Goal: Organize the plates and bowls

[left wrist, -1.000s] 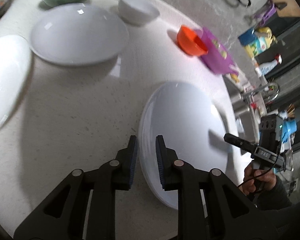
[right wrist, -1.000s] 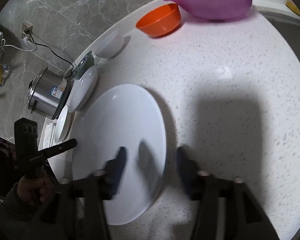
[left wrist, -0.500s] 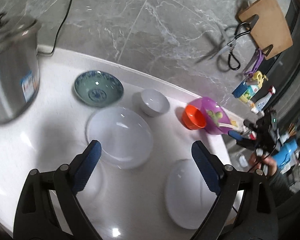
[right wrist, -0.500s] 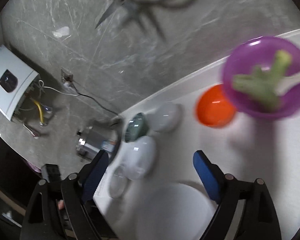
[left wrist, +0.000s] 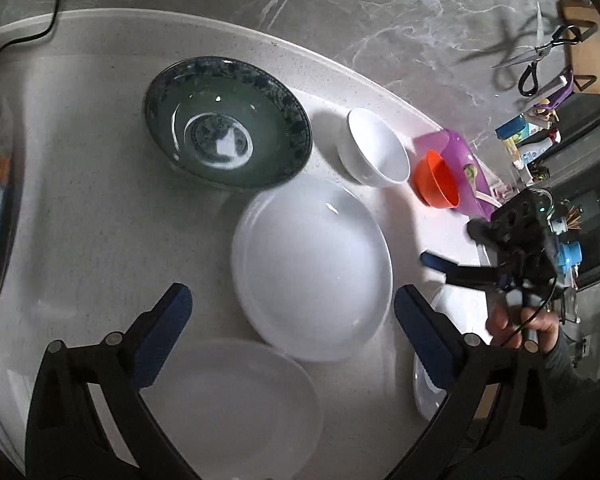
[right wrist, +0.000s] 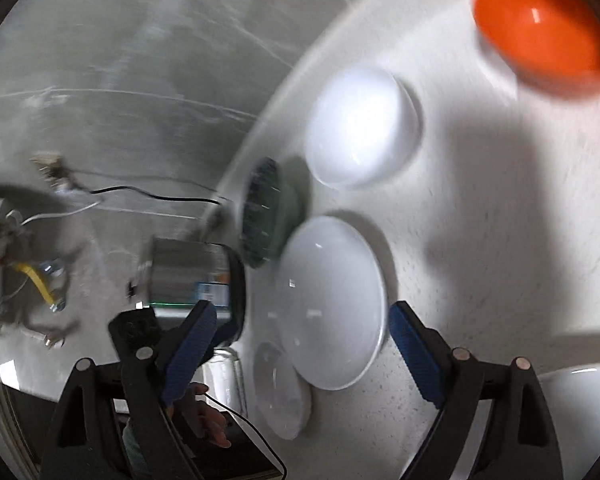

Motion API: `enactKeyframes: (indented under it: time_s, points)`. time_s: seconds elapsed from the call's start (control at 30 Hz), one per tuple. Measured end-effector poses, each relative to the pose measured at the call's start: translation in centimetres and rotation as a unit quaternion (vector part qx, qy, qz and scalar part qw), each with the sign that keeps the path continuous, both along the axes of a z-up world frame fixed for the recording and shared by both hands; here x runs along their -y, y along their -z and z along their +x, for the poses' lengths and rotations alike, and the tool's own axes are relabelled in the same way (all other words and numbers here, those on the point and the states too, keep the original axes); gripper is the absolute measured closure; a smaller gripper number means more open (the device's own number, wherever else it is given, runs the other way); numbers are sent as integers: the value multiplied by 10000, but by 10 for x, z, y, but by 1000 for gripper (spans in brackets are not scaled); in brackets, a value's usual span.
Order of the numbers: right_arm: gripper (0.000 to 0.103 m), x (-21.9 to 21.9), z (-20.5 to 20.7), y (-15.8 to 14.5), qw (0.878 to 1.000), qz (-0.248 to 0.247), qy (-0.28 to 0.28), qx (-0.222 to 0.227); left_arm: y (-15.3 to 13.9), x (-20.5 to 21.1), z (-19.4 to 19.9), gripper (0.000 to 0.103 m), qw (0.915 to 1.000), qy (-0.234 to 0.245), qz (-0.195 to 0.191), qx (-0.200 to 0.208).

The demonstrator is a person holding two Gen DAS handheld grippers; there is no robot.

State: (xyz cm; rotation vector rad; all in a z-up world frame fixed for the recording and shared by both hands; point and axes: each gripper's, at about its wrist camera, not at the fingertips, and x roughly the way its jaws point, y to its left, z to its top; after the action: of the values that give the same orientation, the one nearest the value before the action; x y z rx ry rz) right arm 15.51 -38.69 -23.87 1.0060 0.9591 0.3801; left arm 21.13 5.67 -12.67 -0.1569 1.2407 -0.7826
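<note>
While both hand-held grippers (left wrist: pixel 290 316) (right wrist: pixel 300 340) hang spread, the left's jaws still widening, plates (left wrist: pixel 312 268) crowd the green bowl (left wrist: pixel 228 140)

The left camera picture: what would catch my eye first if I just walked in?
Probably the dark green patterned bowl at the back of the white counter, the one dark dish among white ones. Just in front of it lies a big white plate, framed by the wide-open blue-padded left tool. To the right, a bright orange bowl leans against a purple bowl.
</note>
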Motion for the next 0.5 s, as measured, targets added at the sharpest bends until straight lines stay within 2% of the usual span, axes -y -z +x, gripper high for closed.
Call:
enactKeyframes:
  time_s: [0.1,0.27,0.33,0.37,0.5]
  points:
    - [13,-6,6,9,9996,-211,16,-204,11,7,10,0,9997,191,-41,-144]
    - [14,-6,13,16,9984,-437,19,-362,41,30,24,0,9964,528,264,-602]
    - [19,-4,14,17,9980,-478,-31,-417,49,30,34,1,9955,412,392,-757]
    - [20,-4,15,19,9977,-503,-67,-456,51,28,39,2,9956,377,309,-800]
    - [32,-7,21,23,9965,-575,-136,-598,47,26,54,3,9969,332,290,-659]
